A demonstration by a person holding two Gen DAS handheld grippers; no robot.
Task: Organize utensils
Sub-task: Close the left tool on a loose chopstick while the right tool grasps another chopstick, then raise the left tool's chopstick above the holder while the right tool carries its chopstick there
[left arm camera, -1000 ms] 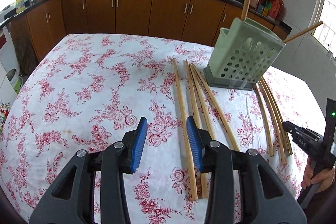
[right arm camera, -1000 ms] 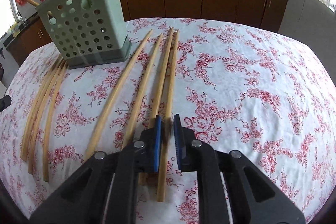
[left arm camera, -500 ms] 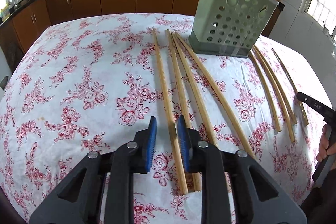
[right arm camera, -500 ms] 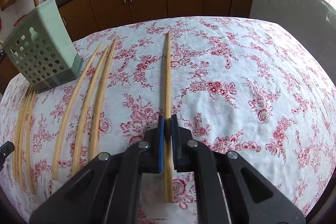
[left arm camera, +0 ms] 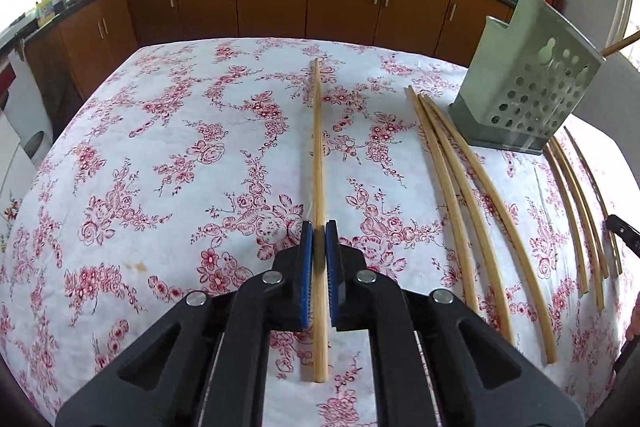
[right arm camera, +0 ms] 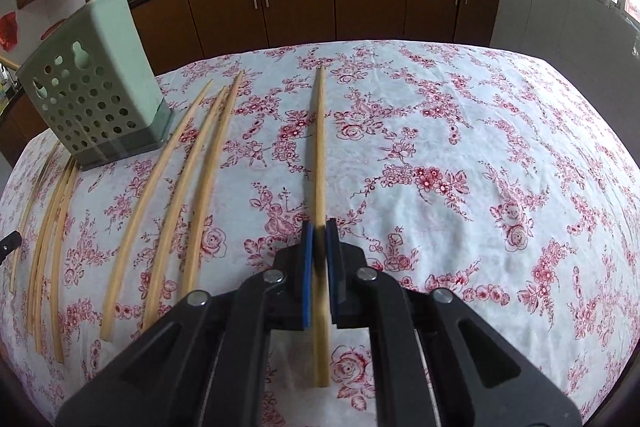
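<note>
Left gripper (left arm camera: 319, 227): fingers just closed, clamped on a chopstick (left arm camera: 317, 147).
Right gripper (right arm camera: 319, 225): fingers clamped on a second chopstick (right arm camera: 319, 147).
Chopsticks: pale bamboo, long, slim; the rest lie on the floral worktop (right arm camera: 480, 155) beside the holder (right arm camera: 94, 99).
Holder: green, perforated, upright.

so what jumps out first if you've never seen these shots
Each view has a chopstick clamped between blue-padded fingers: the left gripper holds one chopstick, the right gripper another chopstick, both above the red-flowered tablecloth. A pale green perforated utensil holder stands at the far side, with loose chopsticks beside it.
</note>
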